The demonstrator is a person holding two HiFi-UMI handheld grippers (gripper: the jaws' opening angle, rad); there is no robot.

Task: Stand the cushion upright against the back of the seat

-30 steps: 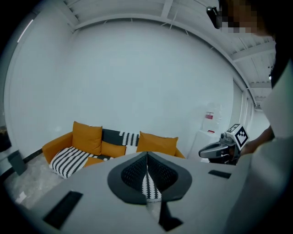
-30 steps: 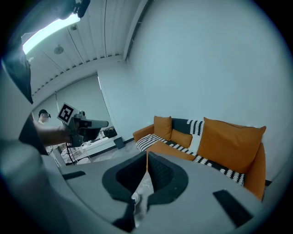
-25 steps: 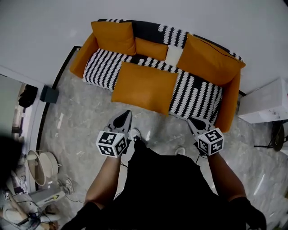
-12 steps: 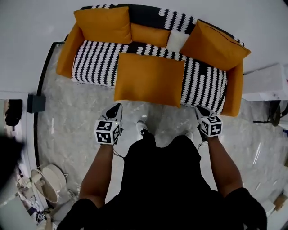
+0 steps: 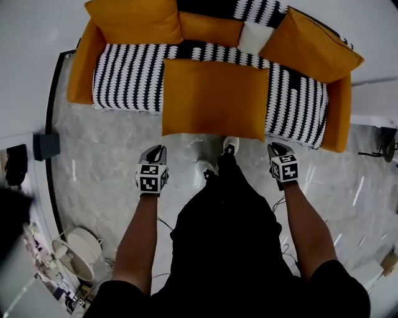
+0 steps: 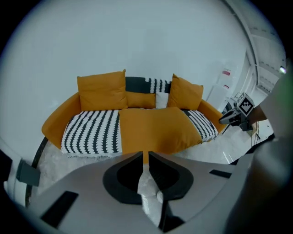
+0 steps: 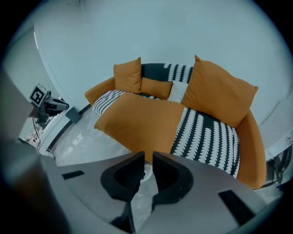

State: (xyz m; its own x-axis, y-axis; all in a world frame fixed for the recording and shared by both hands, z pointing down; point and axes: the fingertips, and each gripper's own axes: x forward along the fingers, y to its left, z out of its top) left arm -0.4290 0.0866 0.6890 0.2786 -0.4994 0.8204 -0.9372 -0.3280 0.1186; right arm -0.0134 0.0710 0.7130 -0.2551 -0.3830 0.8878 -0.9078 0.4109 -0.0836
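Note:
A large orange cushion (image 5: 214, 99) lies flat across the middle of the black-and-white striped seat (image 5: 127, 77), its front edge hanging over the sofa's front. In the left gripper view the same cushion (image 6: 153, 130) shows just beyond the jaws, and the right gripper view has the cushion (image 7: 142, 121) ahead too. My left gripper (image 5: 157, 149) hangs shut and empty over the floor, short of the cushion's front left corner. My right gripper (image 5: 278, 146) is shut and empty near the front right corner. Neither touches the cushion.
Two orange cushions (image 5: 134, 18) (image 5: 311, 46) stand upright at the back corners, with a small orange bolster (image 5: 208, 28) and a white pillow (image 5: 255, 38) between them. The person's shoes (image 5: 230, 146) stand on marble floor before the sofa. A fan (image 5: 78, 251) and black box (image 5: 46, 146) sit left.
Both grippers have dropped lower and come nearer the sofa's front edge, still shut. The sofa now fills more of the head view as the person steps closer.

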